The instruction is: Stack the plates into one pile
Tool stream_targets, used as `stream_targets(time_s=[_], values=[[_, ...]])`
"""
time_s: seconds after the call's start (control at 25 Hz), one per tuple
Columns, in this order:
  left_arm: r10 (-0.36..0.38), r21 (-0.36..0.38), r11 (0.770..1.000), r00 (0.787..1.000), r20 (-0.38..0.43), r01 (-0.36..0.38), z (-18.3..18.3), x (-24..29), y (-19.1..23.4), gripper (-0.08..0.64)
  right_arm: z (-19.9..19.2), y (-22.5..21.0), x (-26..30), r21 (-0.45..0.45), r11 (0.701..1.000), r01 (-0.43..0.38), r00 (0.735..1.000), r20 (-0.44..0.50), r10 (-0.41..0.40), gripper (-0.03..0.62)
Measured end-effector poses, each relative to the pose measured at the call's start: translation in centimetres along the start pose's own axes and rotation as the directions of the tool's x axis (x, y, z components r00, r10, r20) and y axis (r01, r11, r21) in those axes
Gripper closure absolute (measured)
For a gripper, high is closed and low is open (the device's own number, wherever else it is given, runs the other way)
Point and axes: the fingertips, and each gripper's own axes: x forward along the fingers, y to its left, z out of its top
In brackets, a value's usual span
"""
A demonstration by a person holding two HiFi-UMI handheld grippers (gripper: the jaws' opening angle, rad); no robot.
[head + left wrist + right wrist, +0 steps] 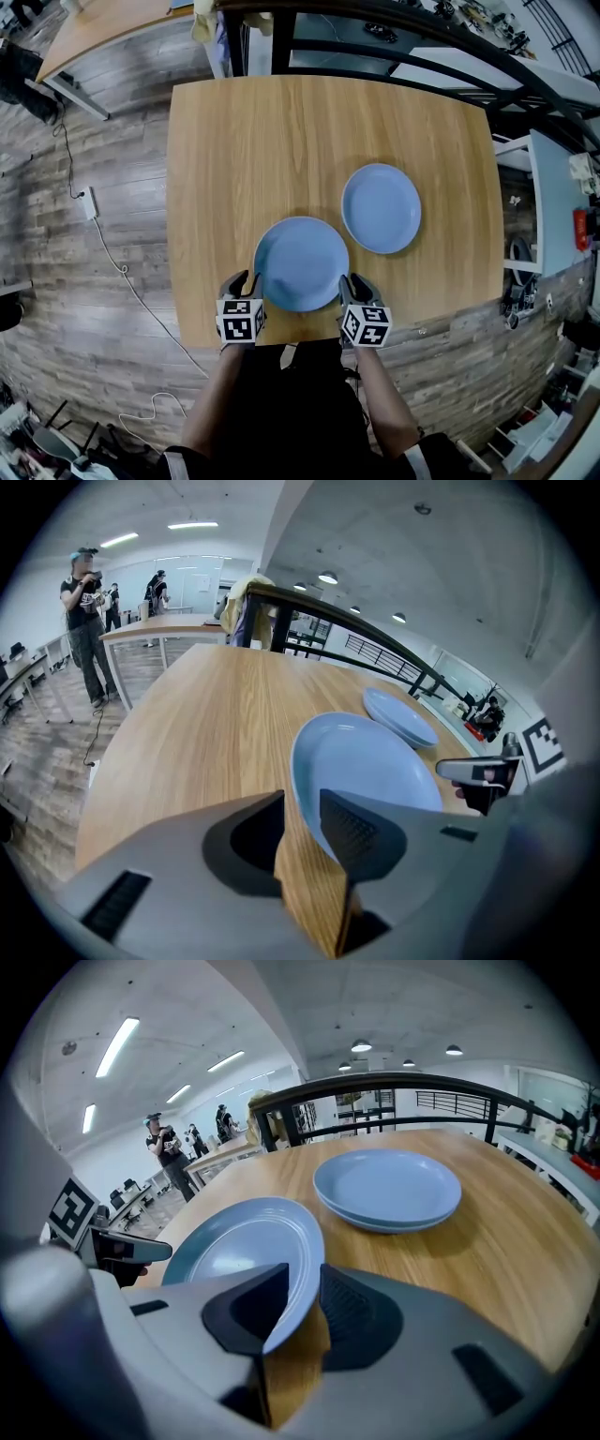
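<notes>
Blue plate (300, 262), rims within left hand-held gripper (242, 280), right hand-held gripper (355, 282), both open

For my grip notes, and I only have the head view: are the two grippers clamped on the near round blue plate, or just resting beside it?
Observer: In the left gripper view, the left gripper has its jaws apart. The rim of the near round blue plate reaches into the gap, and the pads do not press on it.
Reviewer: And the right one?
Observer: The right gripper is open too. The rim lies between its jaws, not pinched.
Reviewer: Is the far plate a single one?
Observer: No. The right gripper view shows two stacked blue plates there.
</notes>
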Motion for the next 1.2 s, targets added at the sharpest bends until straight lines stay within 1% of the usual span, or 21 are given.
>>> stream_targets(time_s=[0.2,0.6,0.8,1.0,1.2], values=[[-0.005,-0.004,1.000,1.000,-0.021,0.005,-0.4,0.8,0.0,0.433,-0.5,-0.5,0.6,0.009,1.000,0.014,1.000,-0.018,-0.014,0.462],[0.007,-0.010,1.000,0.999,-0.049,-0.008,-1.4,1.8,-0.1,0.440,-1.7,-1.0,1.5,0.042,0.999,0.005,0.999,-0.051,-0.003,0.462],[0.003,-0.016,1.000,0.999,-0.054,-0.004,-1.5,1.9,-0.3,0.472,-2.0,-1.1,1.6,0.066,0.998,0.000,0.998,-0.059,0.004,0.481],[0.001,-0.023,1.000,0.999,-0.052,-0.002,-1.7,2.0,-0.3,0.476,-2.2,-0.6,2.0,0.059,0.998,-0.007,0.998,-0.070,0.011,0.513],[0.000,-0.020,1.000,0.999,-0.052,-0.001,-1.5,2.1,-0.4,0.480,-2.0,-0.8,2.1,0.060,0.998,-0.009,0.997,-0.073,0.013,0.518]])
